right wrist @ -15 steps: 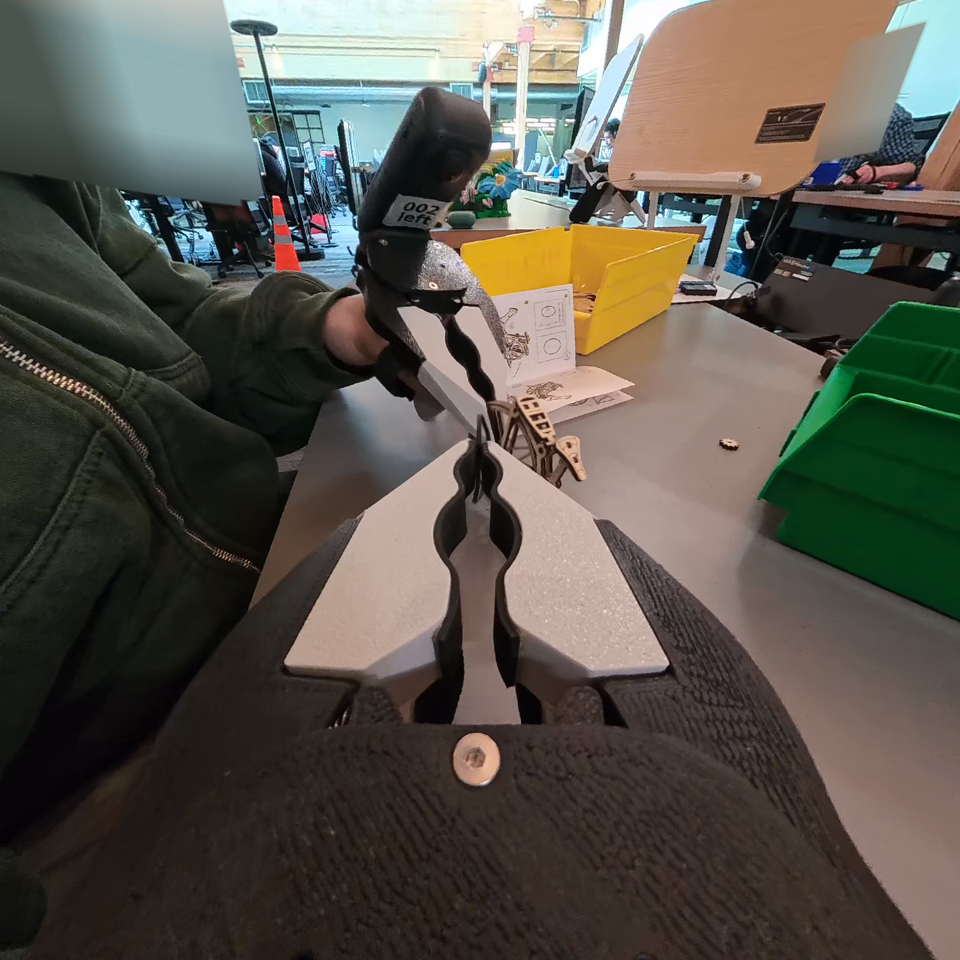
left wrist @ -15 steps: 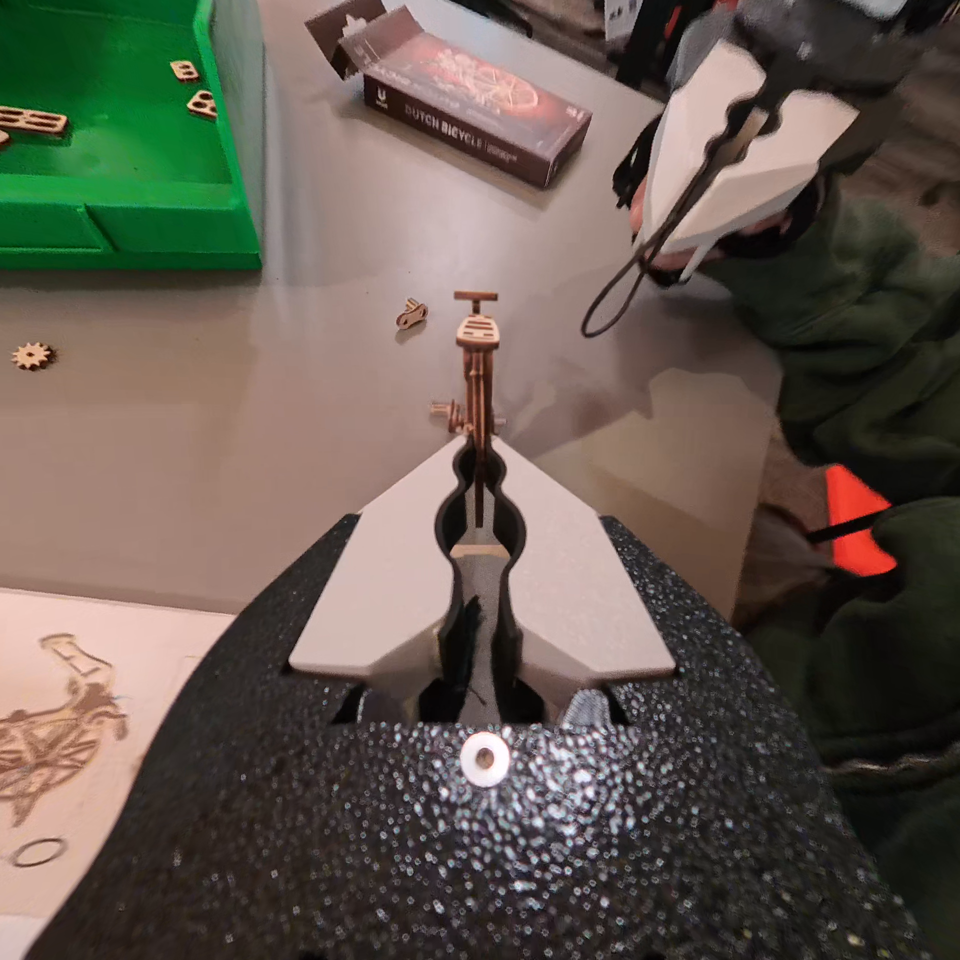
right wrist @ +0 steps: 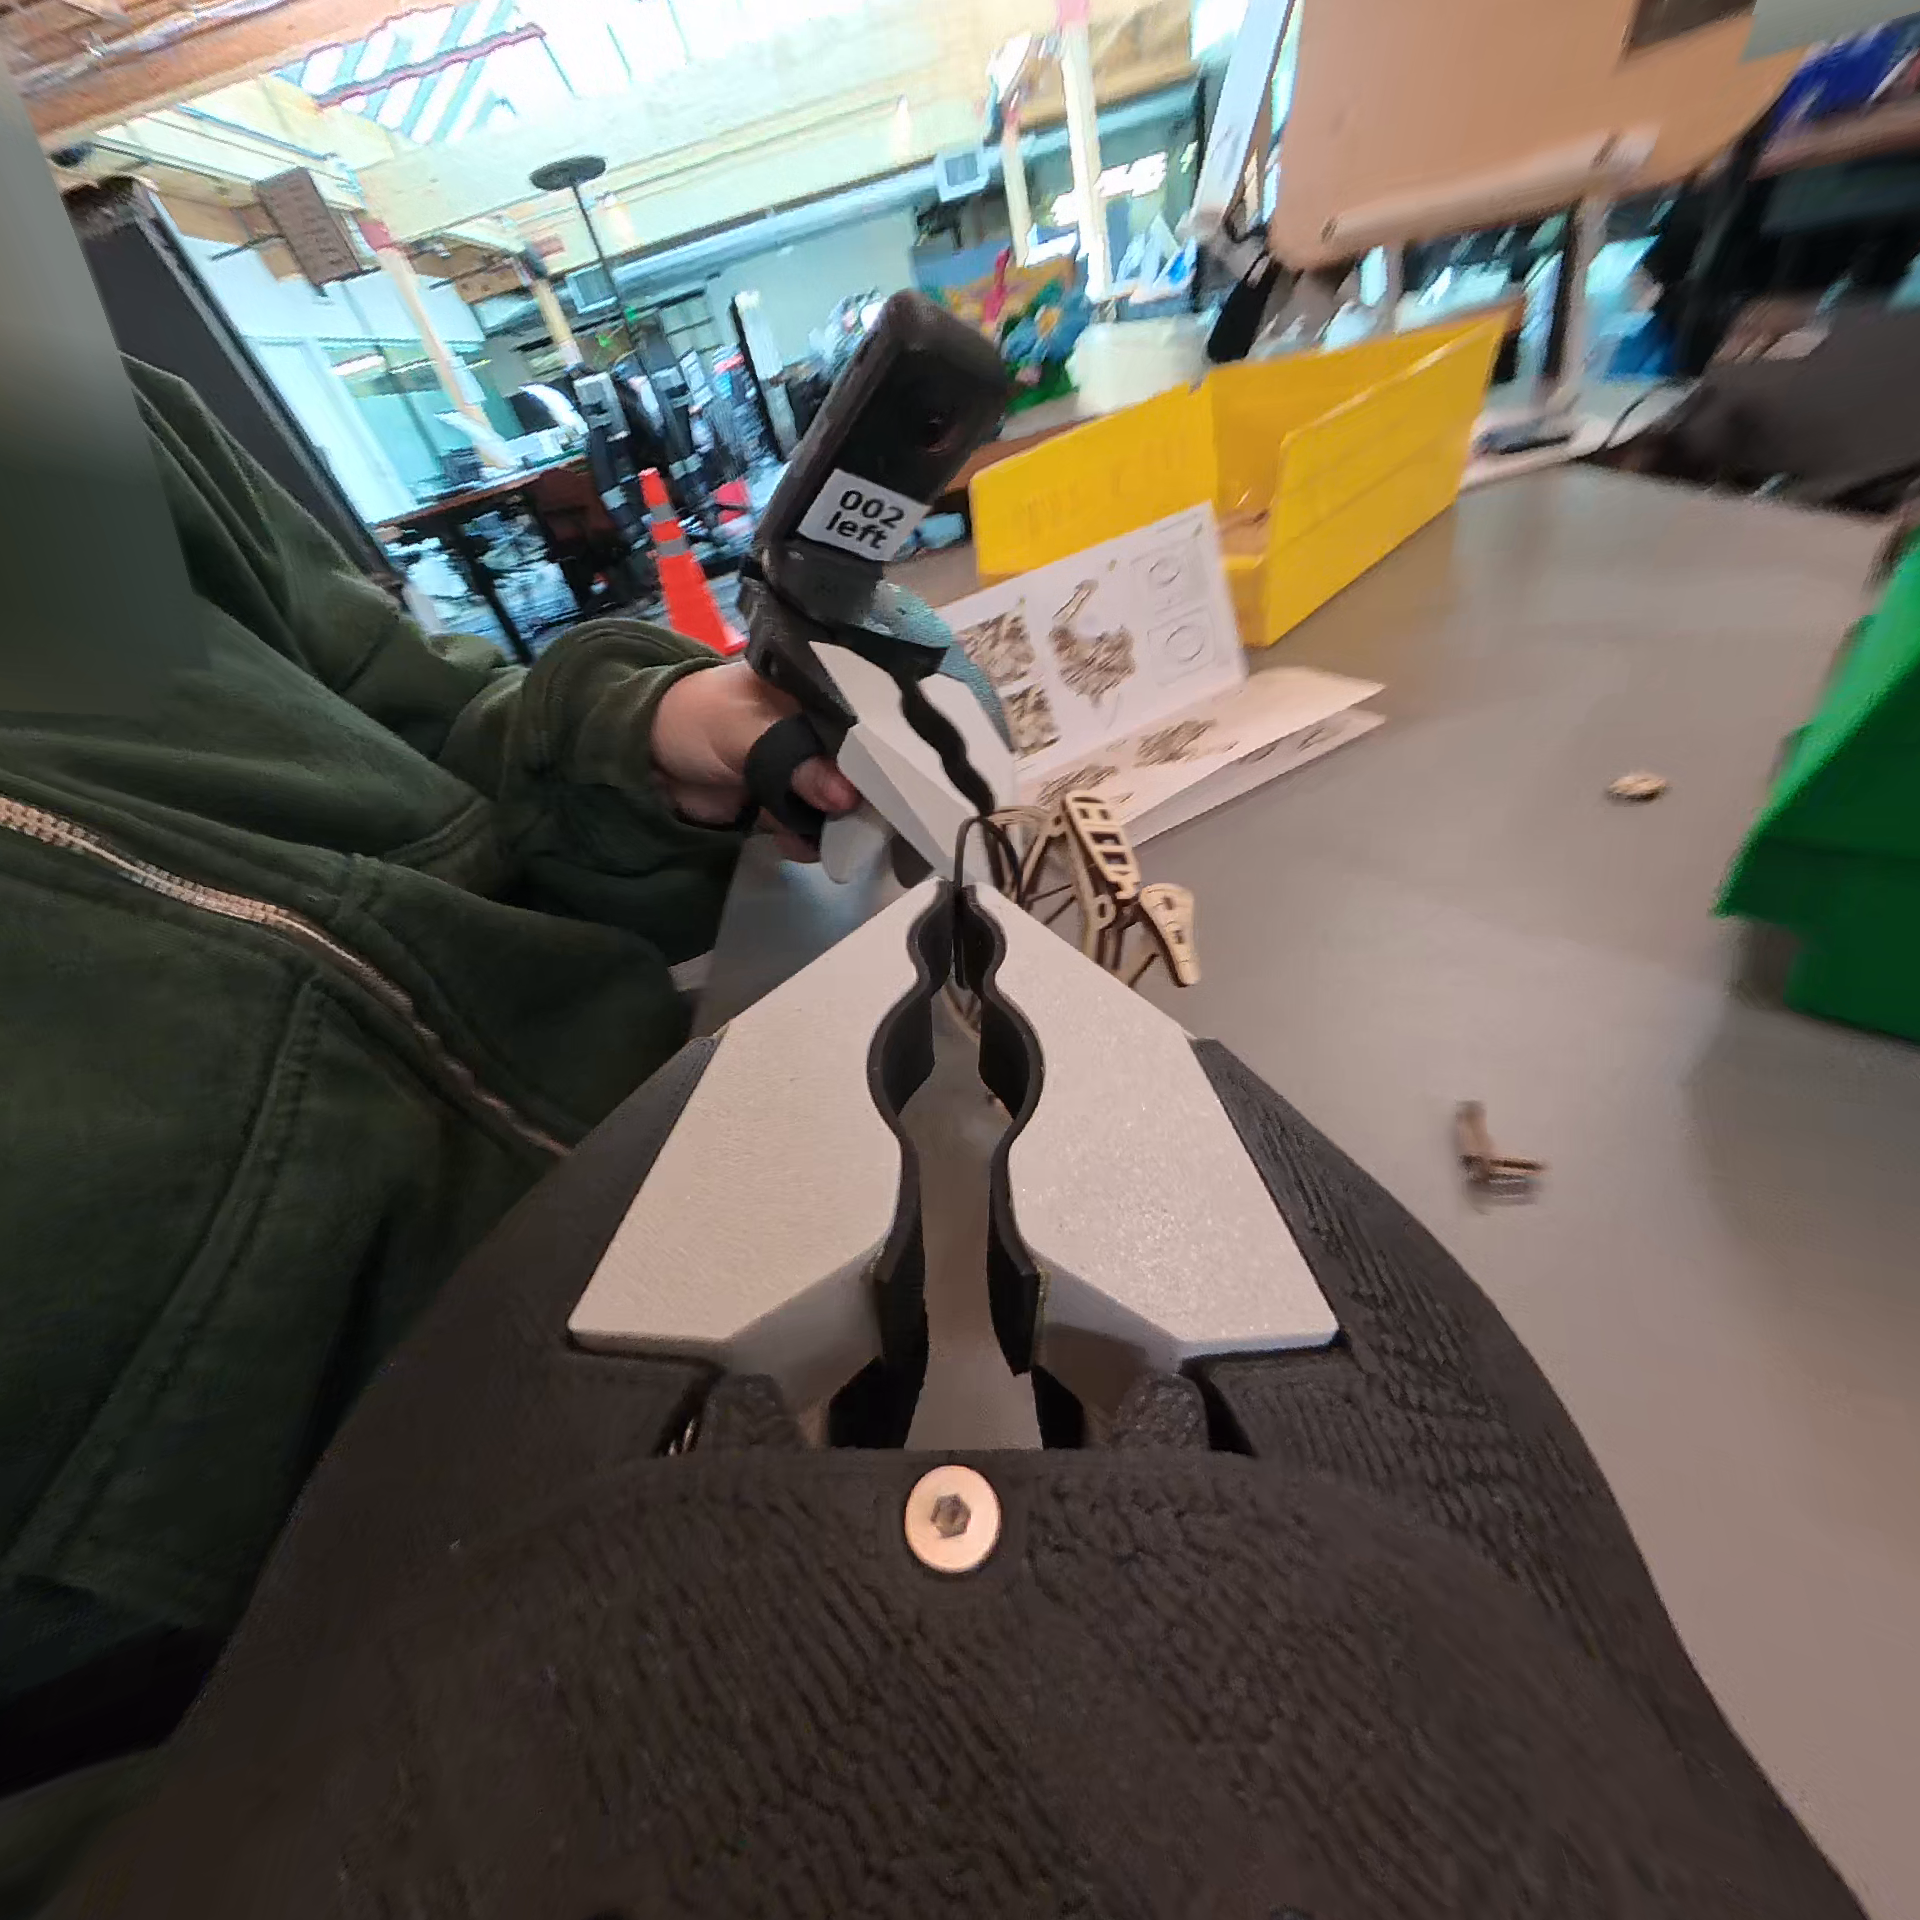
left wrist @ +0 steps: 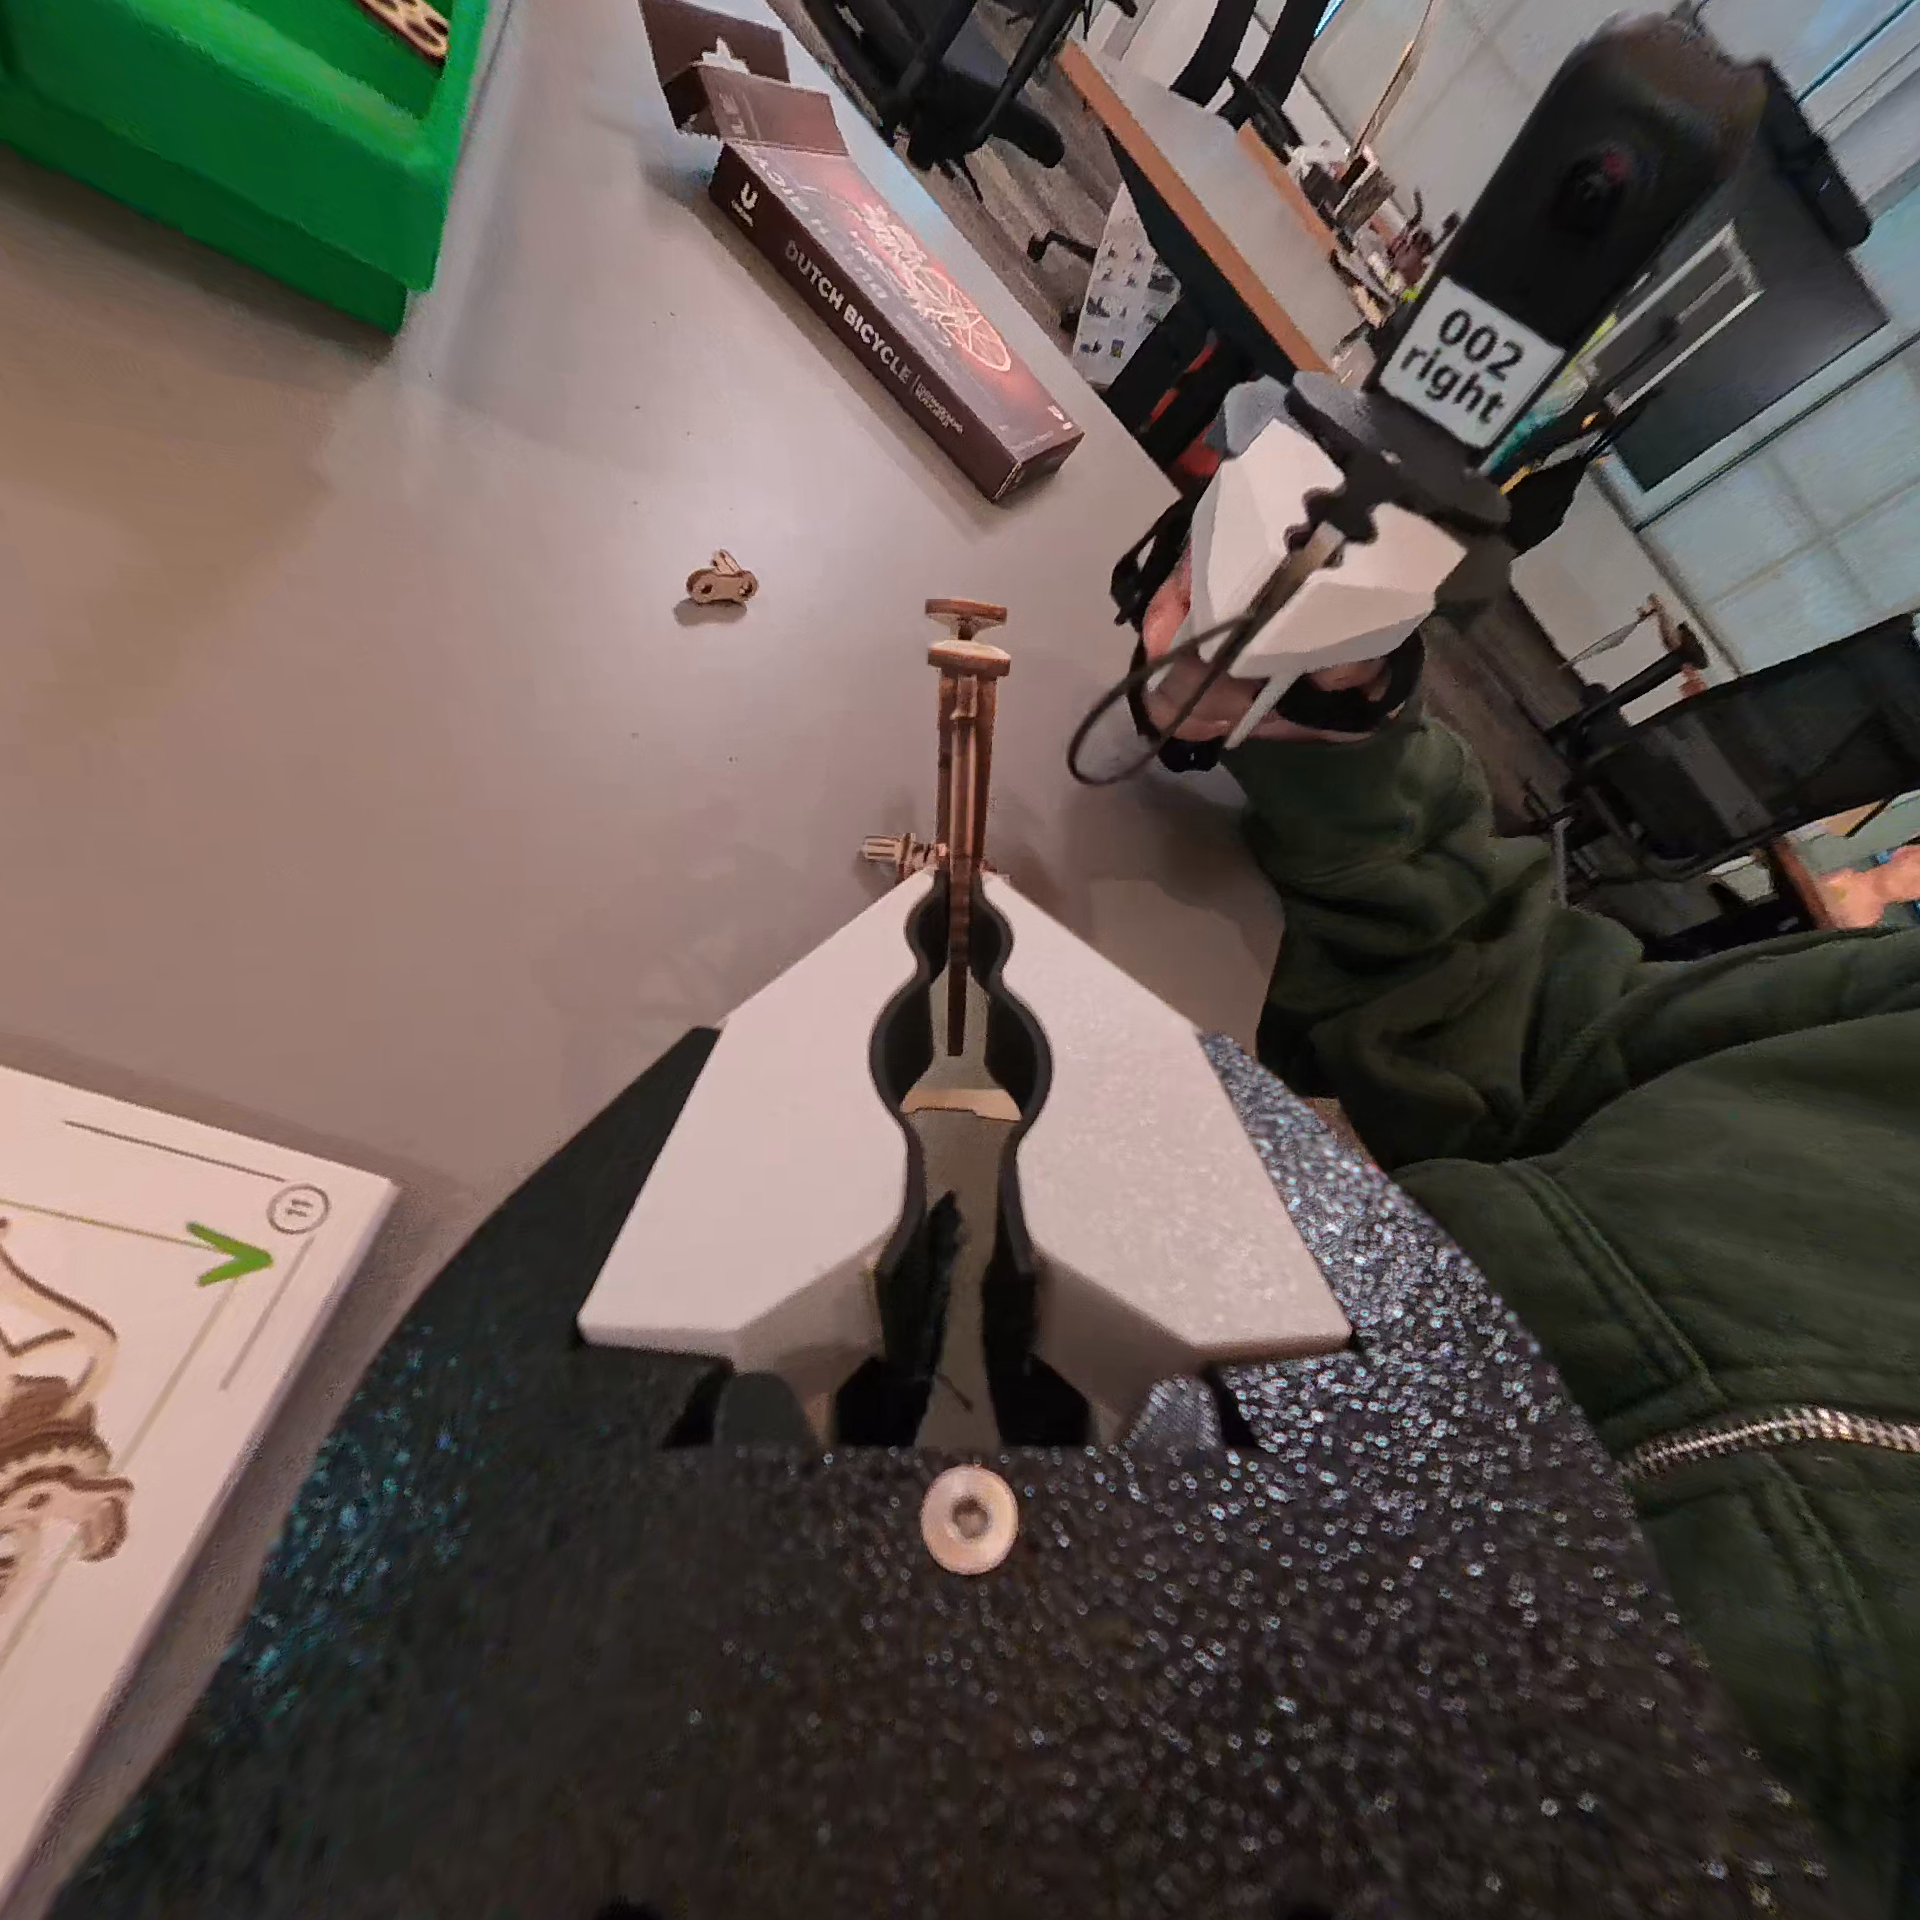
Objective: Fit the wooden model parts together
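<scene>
My left gripper (left wrist: pixel 956 883) is shut on a wooden bicycle model (left wrist: pixel 961 748), seen edge-on and held above the grey table (left wrist: pixel 416 727). My right gripper (right wrist: pixel 961 896) is shut on a thin black band (right wrist: pixel 964 844). It hangs just in front of the model (right wrist: pixel 1107 862), close to the left gripper (right wrist: pixel 987 816). In the left wrist view the right gripper (left wrist: pixel 1231 675) is up and to the right of the model, apart from it, with the band's loop (left wrist: pixel 1073 743) hanging from its tips.
A small wooden part (left wrist: pixel 720 587) lies on the table beyond the model, another (right wrist: pixel 1496 1153) to the right. A dark kit box (left wrist: pixel 894 312), green bins (left wrist: pixel 260 156) (right wrist: pixel 1849 831), a yellow bin (right wrist: pixel 1299 488) and instruction sheets (left wrist: pixel 156 1351) (right wrist: pixel 1122 623) ring the work area. The gap from one gripper's tips to the other's is roughly 7 cm.
Both grippers have tilted, so both views have rolled. The left gripper stands a little higher relative to the right. Both holds are unchanged.
</scene>
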